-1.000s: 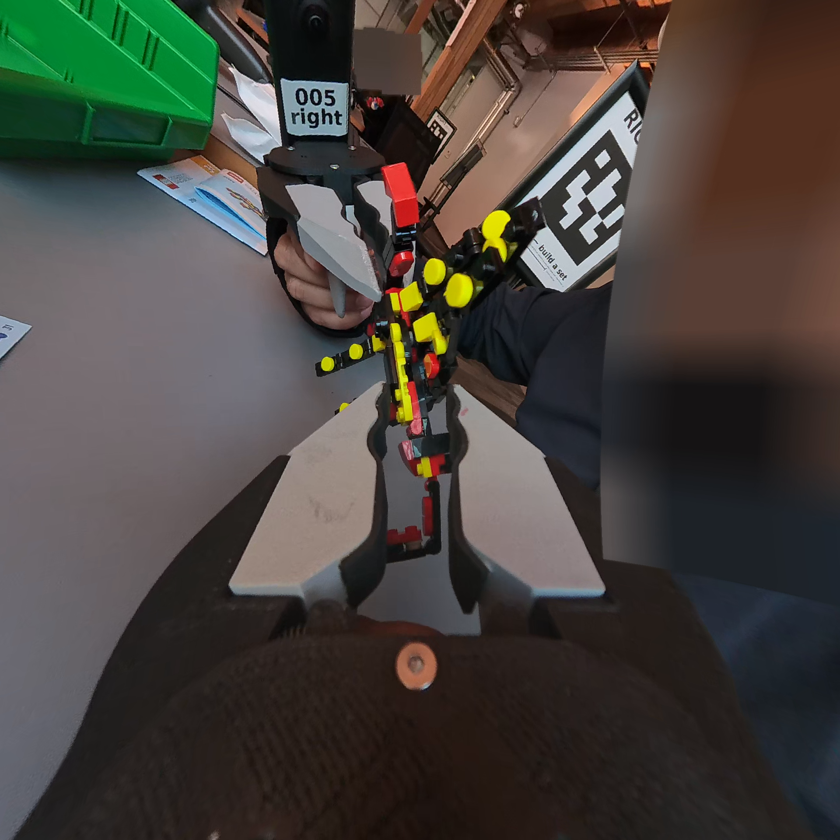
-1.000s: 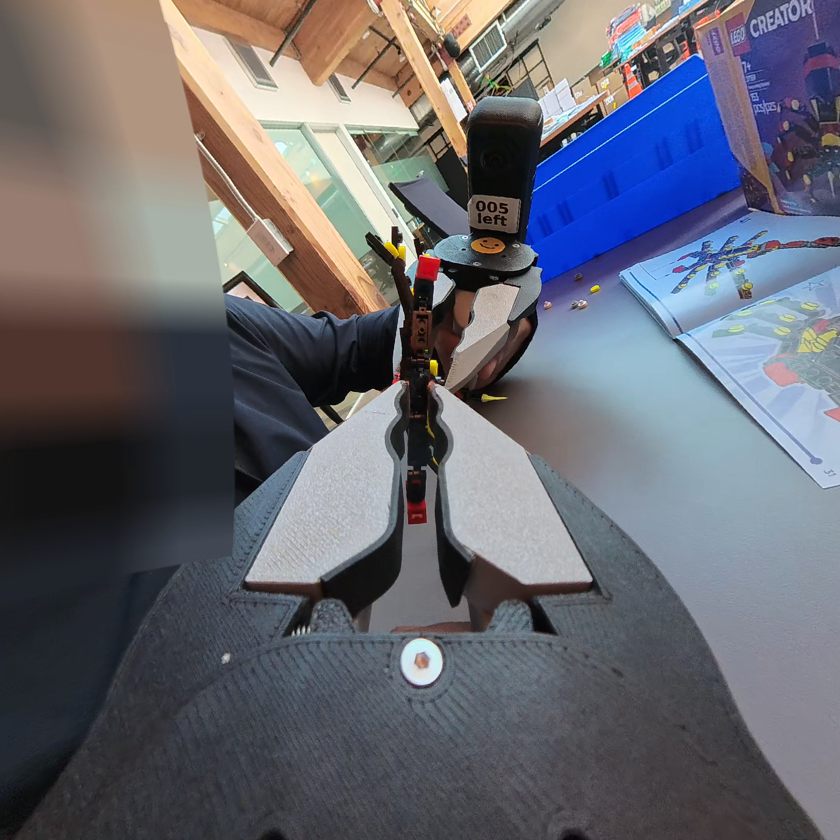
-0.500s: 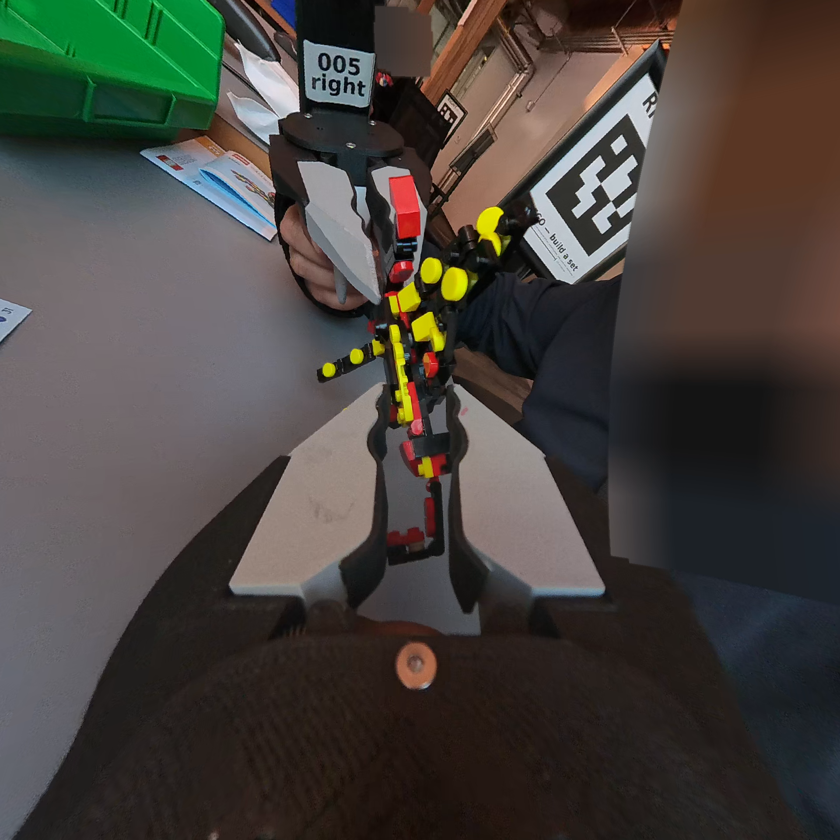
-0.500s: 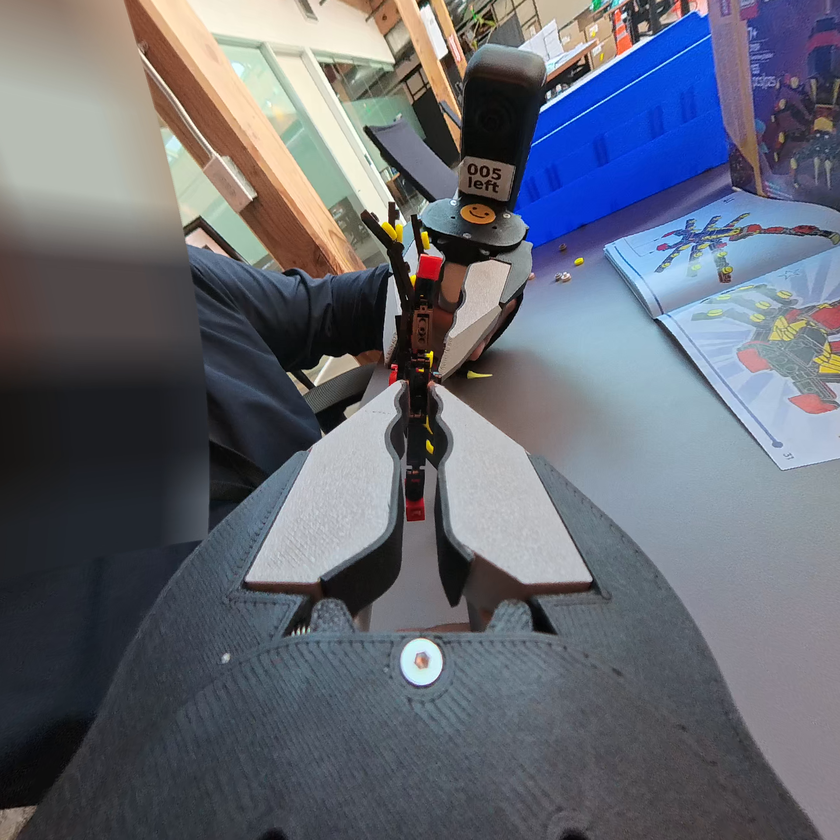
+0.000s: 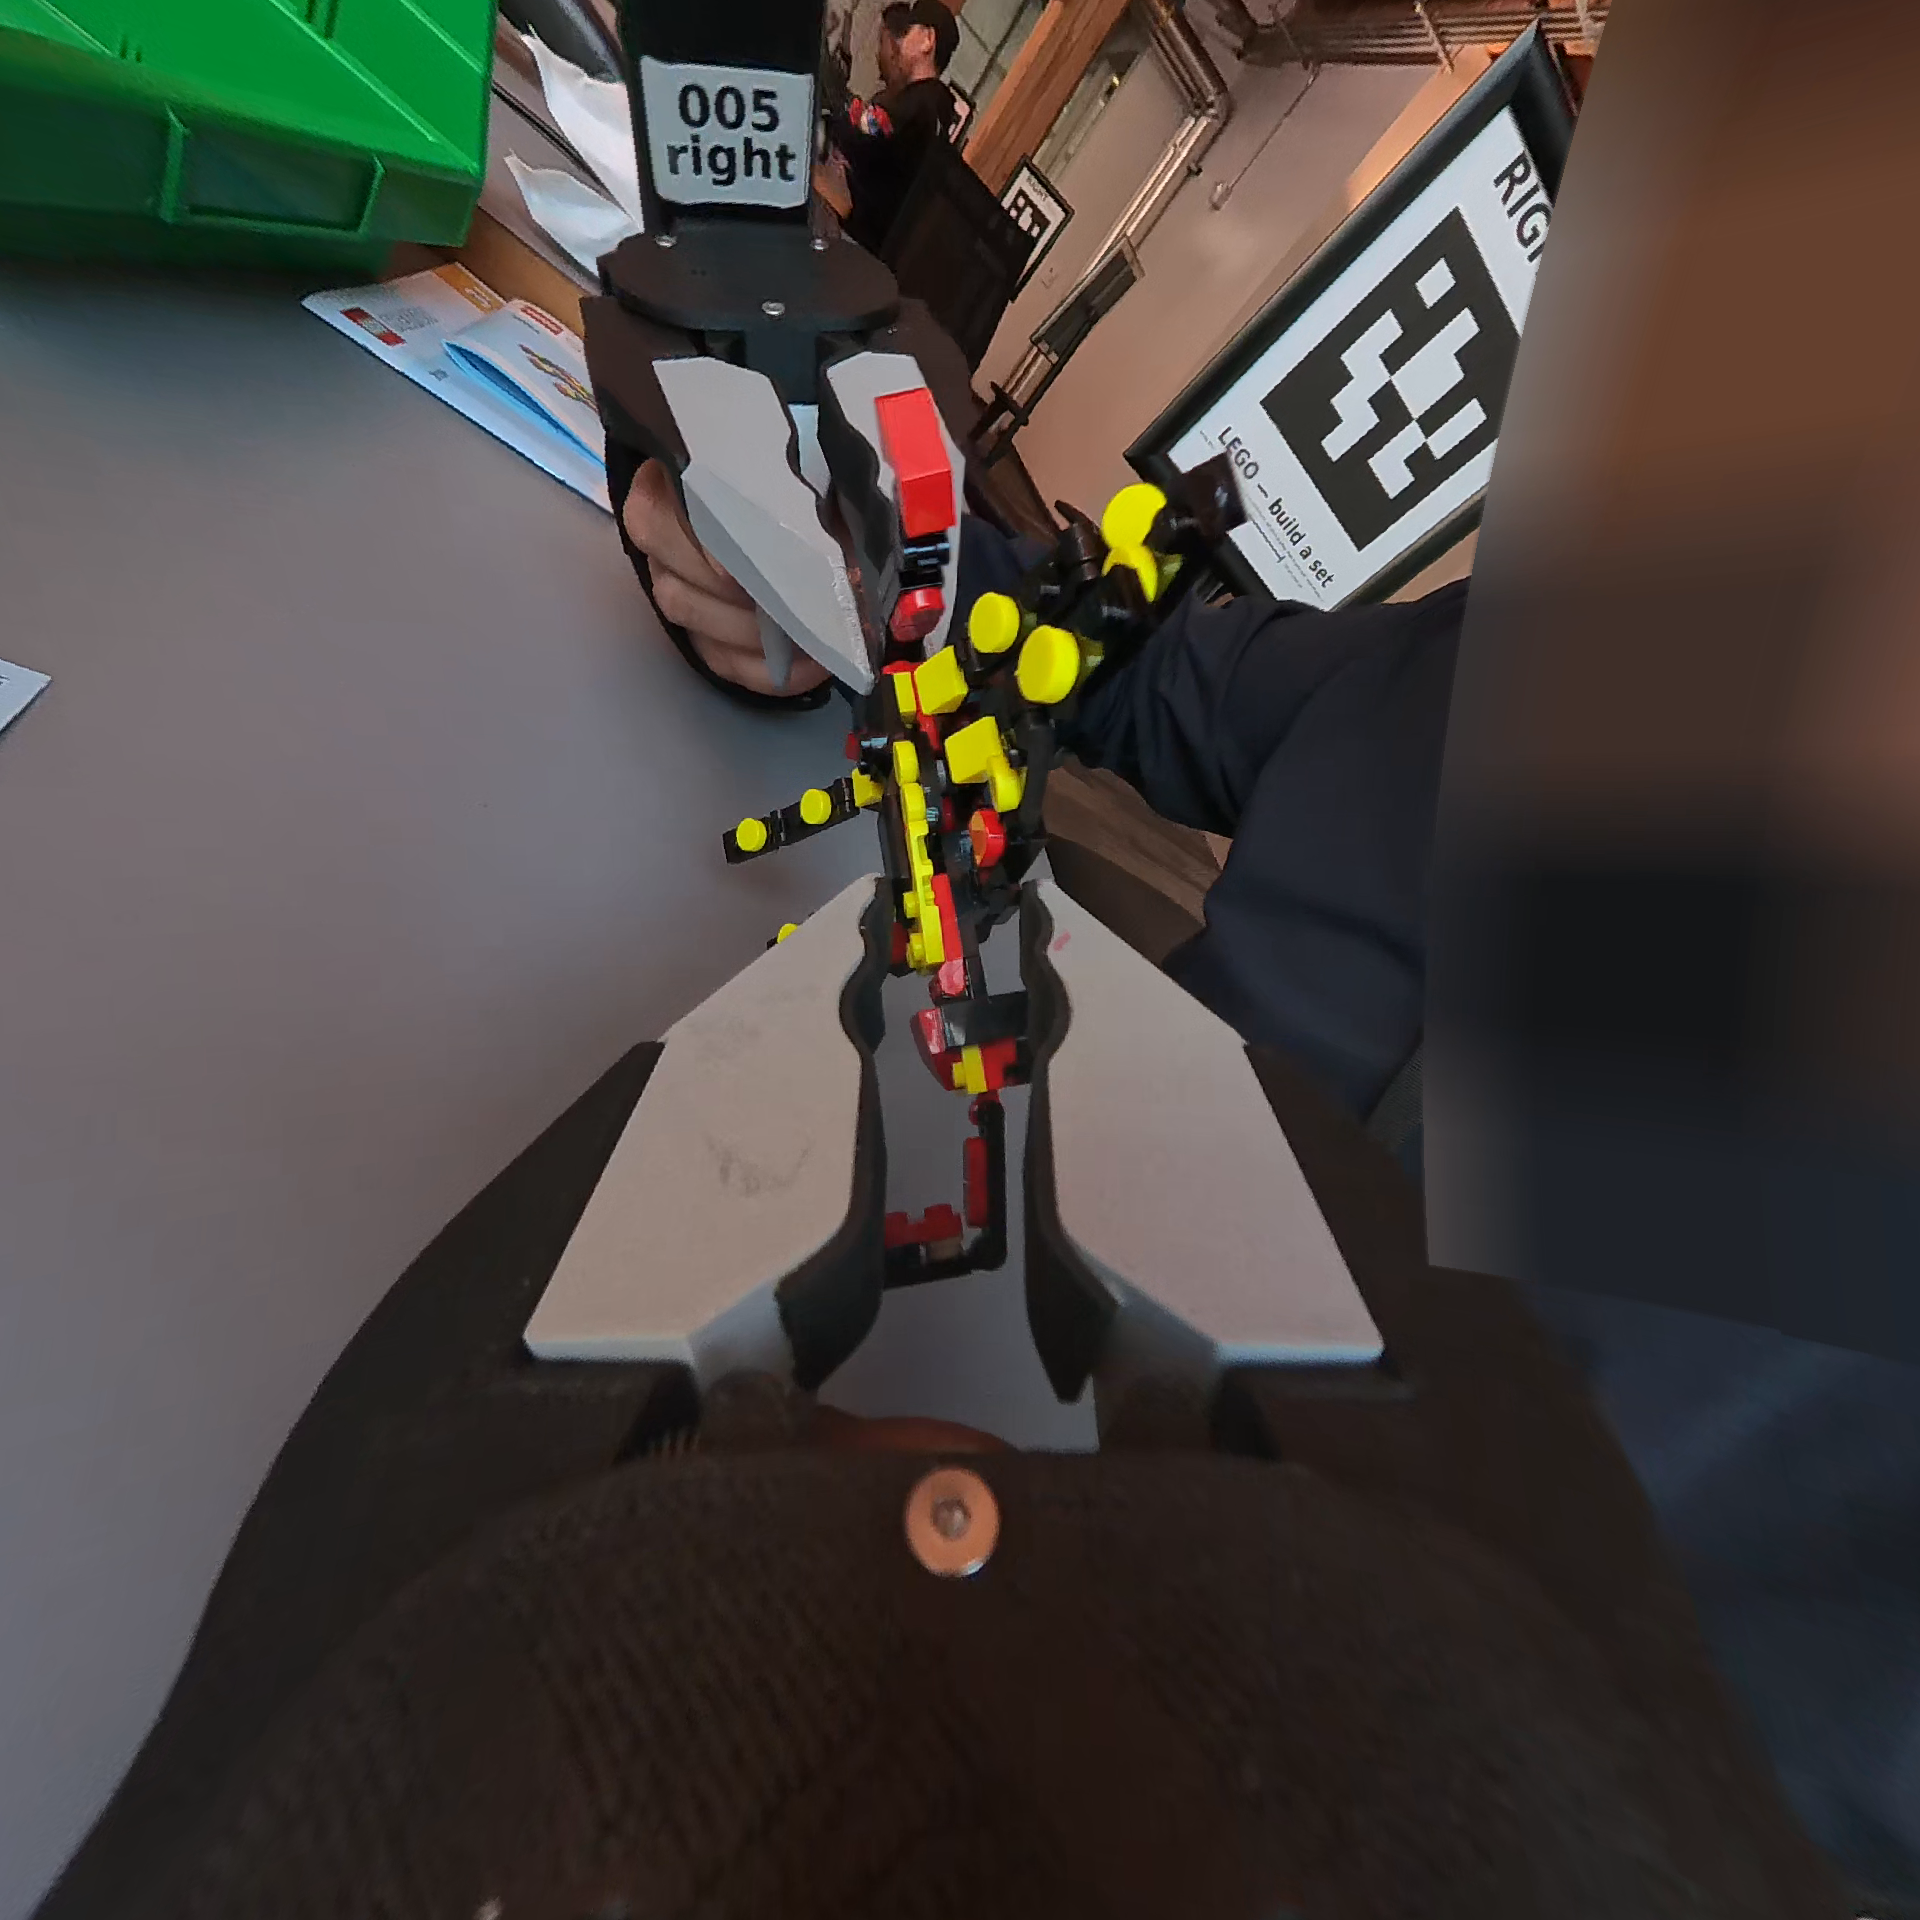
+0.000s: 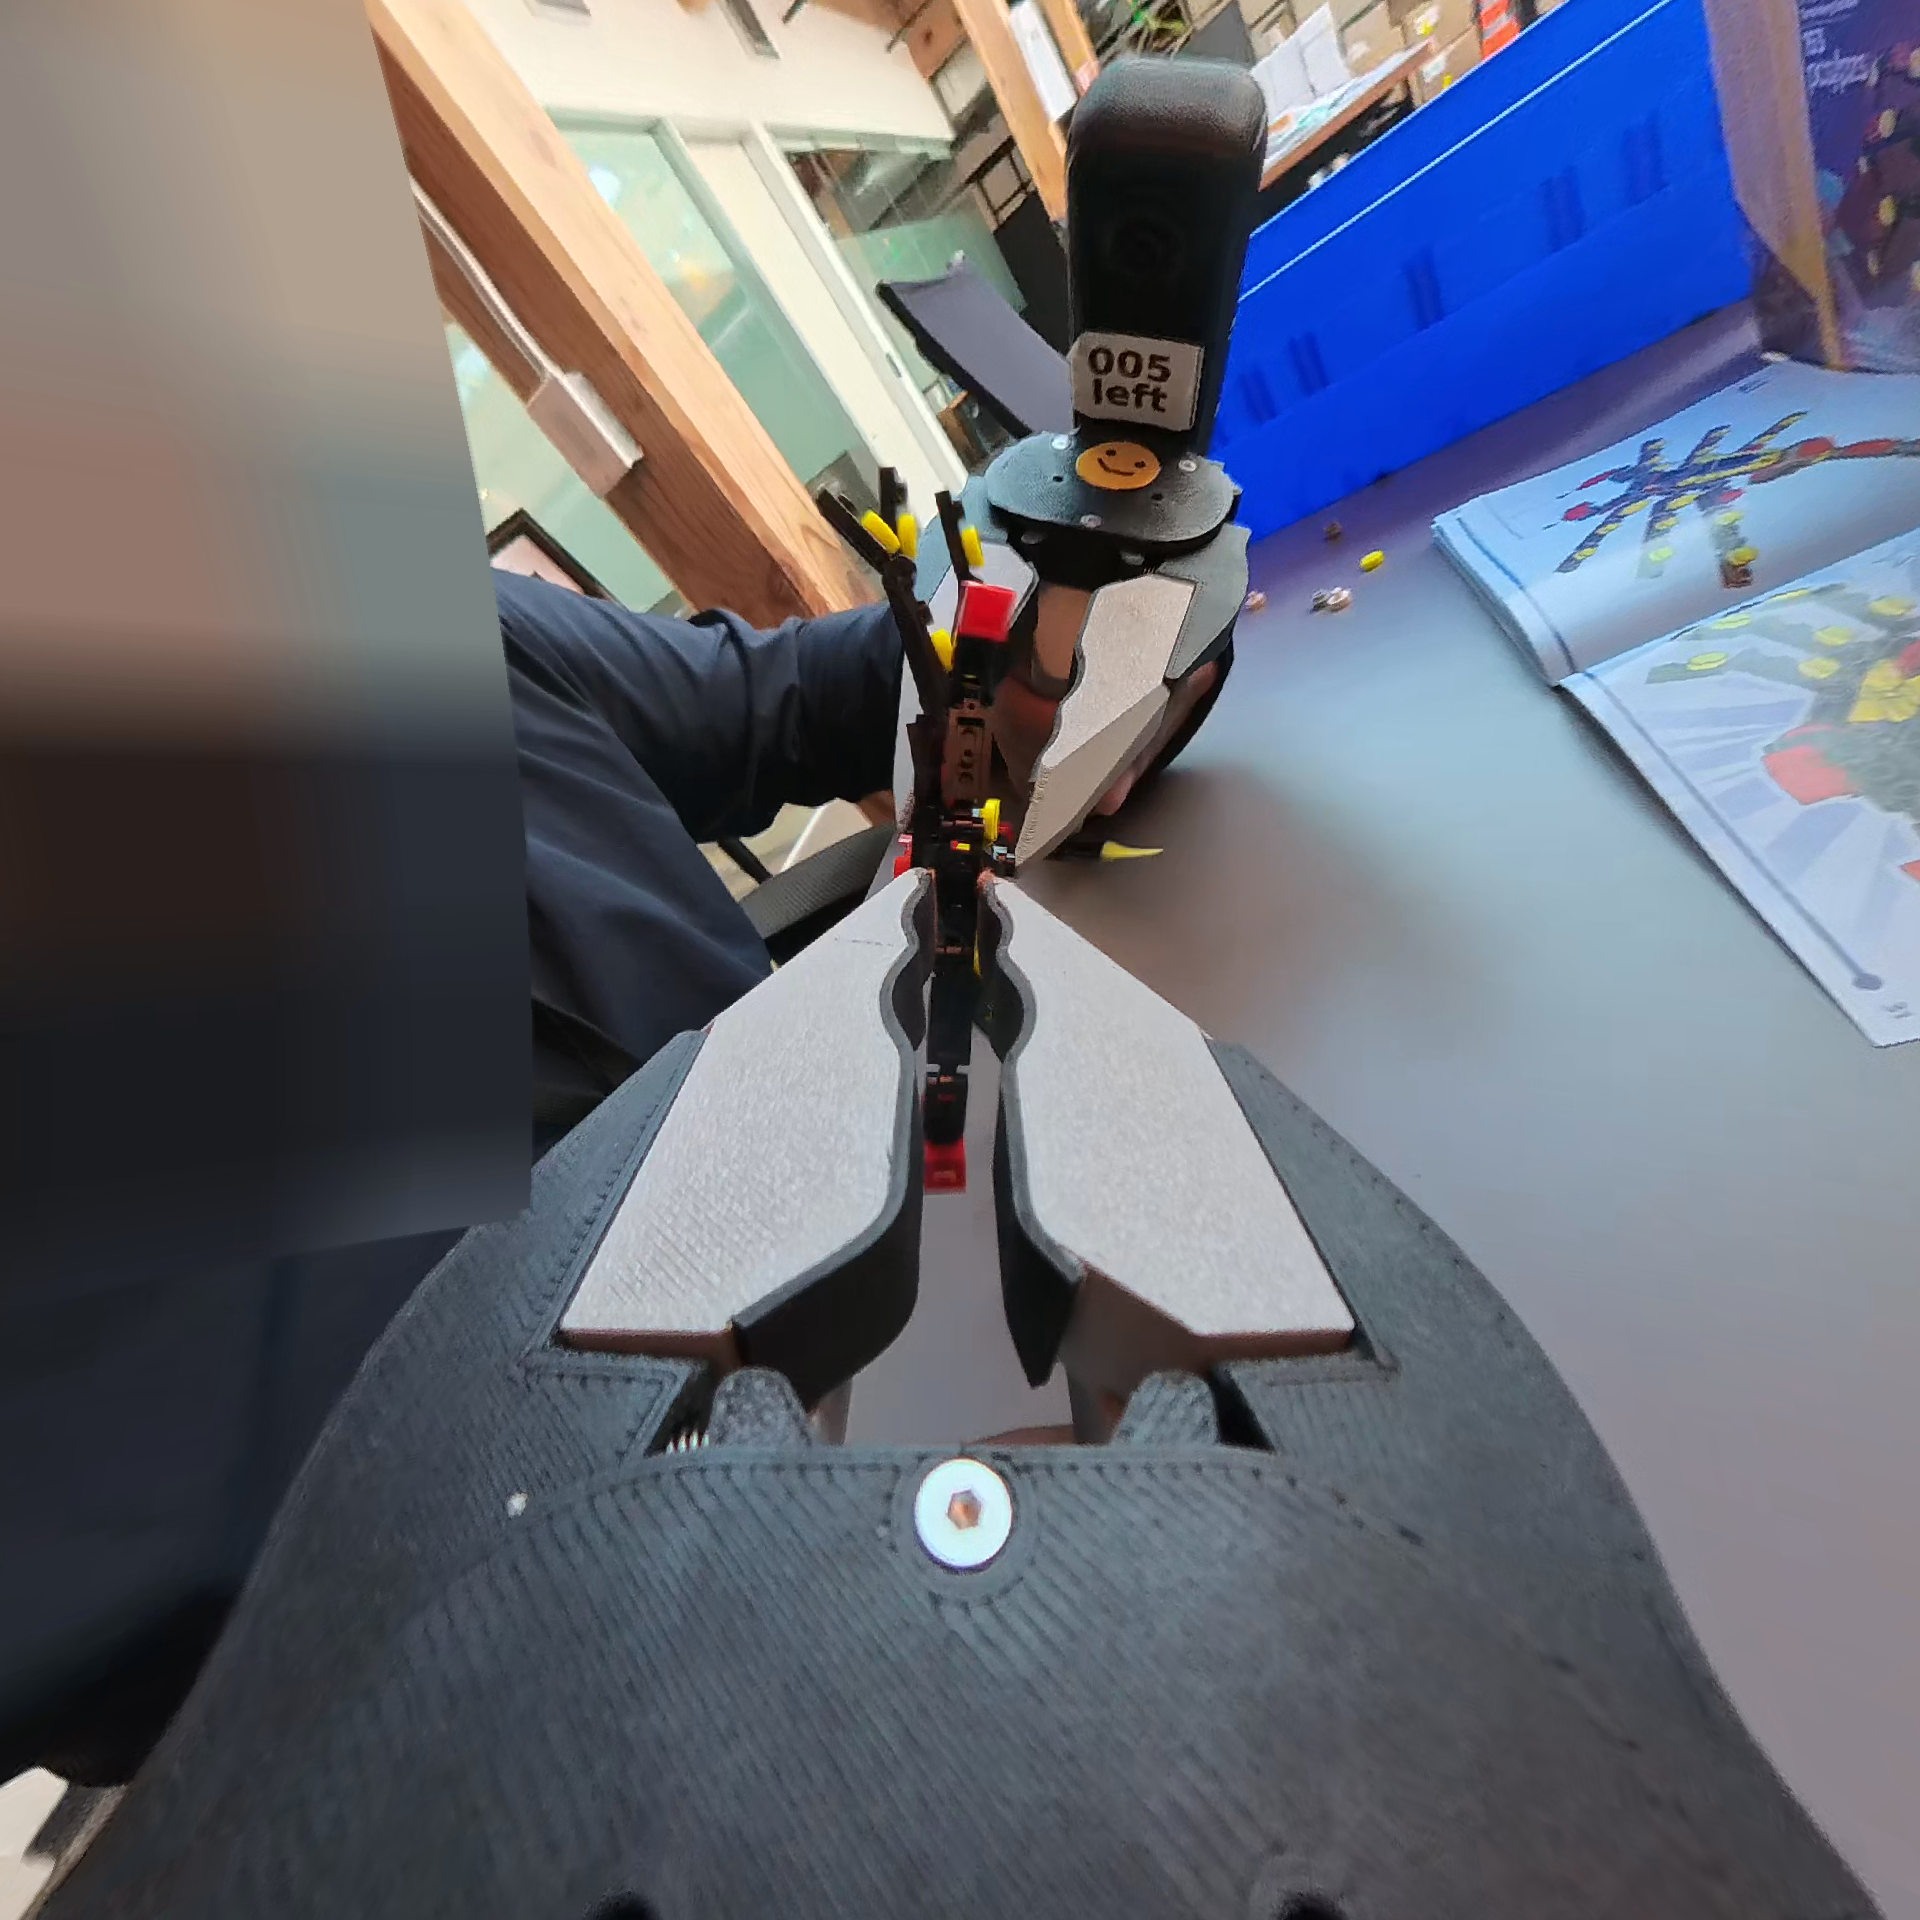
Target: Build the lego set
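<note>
A black, red and yellow lego model (image 5: 940,831) with thin legs and round yellow studs is held in the air between both grippers, near the table's edge. My left gripper (image 5: 958,899) is shut on its lower end. My right gripper (image 5: 857,634) faces it from above and is shut on the end with the red brick (image 5: 914,468). In the right wrist view the model (image 6: 961,769) shows edge-on. There my right gripper (image 6: 958,883) clamps it, and the left gripper (image 6: 1023,831) grips it from the far side.
A green bin (image 5: 208,135) and a small booklet (image 5: 478,364) lie at the back of the grey table. A framed marker sign (image 5: 1403,343) stands beyond. An open instruction booklet (image 6: 1714,727), a blue bin (image 6: 1507,260), a lego box (image 6: 1860,177) and loose pieces (image 6: 1330,597) are on the right. One gripper's finger ends stand about 4 centimeters off the other's.
Both grippers keep their hold on the model. The right gripper has shifted a little upward in the left wrist view, and both views have tilted slightly.
</note>
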